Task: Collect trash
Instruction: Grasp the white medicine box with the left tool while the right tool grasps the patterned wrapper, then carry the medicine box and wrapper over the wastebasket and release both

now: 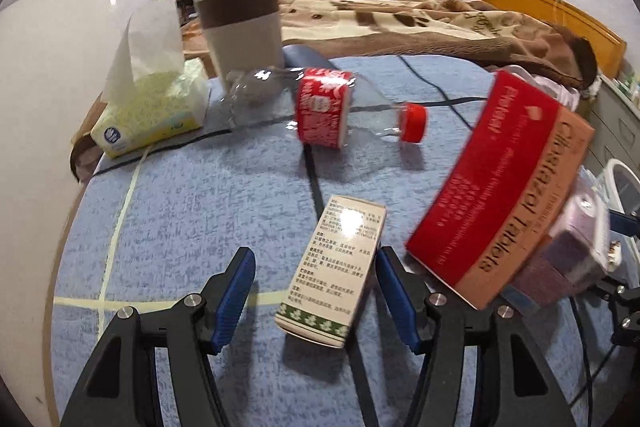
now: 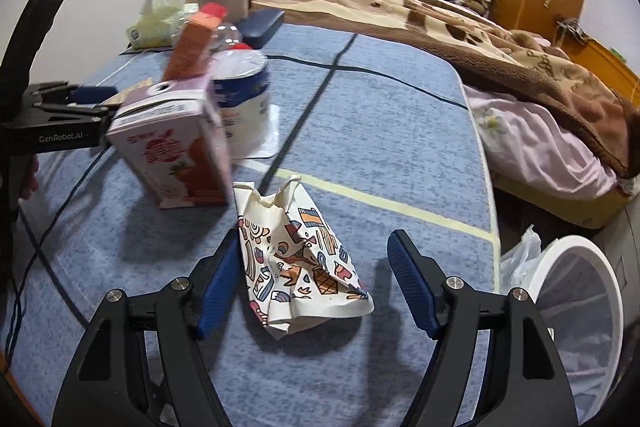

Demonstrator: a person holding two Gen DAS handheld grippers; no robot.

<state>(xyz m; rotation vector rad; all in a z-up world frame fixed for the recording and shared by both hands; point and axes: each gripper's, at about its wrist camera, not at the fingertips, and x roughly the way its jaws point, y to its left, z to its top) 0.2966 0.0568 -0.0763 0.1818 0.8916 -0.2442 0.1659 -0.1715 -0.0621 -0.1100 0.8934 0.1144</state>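
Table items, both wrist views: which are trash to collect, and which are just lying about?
Trash, probably:
- small medicine box, between the open left gripper fingers
- crumpled patterned paper bag, between the open right gripper fingers
- plastic bottle
- red tablet box
- strawberry milk carton

Lying about:
- tissue pack
- brown-banded container
- glasses case

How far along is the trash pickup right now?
Nothing looks collected. The left tool straddles the small box, the right tool the crumpled paper bag; both open. Bottle, red carton and milk carton remain; the bin waits beside the table.
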